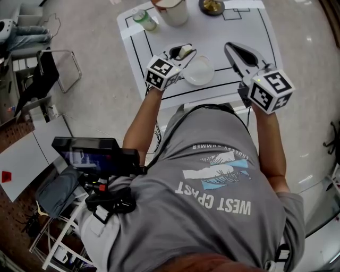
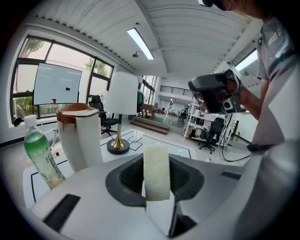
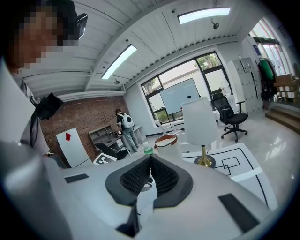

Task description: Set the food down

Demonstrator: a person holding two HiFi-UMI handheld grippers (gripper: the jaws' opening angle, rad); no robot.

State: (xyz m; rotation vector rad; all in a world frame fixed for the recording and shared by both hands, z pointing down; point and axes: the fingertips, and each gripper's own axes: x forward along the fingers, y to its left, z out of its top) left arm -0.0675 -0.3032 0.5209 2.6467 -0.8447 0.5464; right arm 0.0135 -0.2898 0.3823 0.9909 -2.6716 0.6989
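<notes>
- The left gripper (image 1: 187, 50) grips the food (image 1: 184, 52), a pale cream block standing upright between its jaws.
- The food hangs over the white table (image 1: 265, 37), just beside the left rim of a white bowl (image 1: 199, 71).
- The right gripper (image 1: 229, 48) has its jaws pressed together with nothing between them. It is over the table to the right of the bowl.
- The person's grey shirt (image 1: 212, 180) reads "WEST COAST"; the smaller print on it is too small to read.
- At the table's far end stand a green bottle (image 1: 144, 19), a white jug (image 1: 172, 10) with a brown rim, and a lamp (image 1: 212, 6). The bottle's label cannot be read.
</notes>
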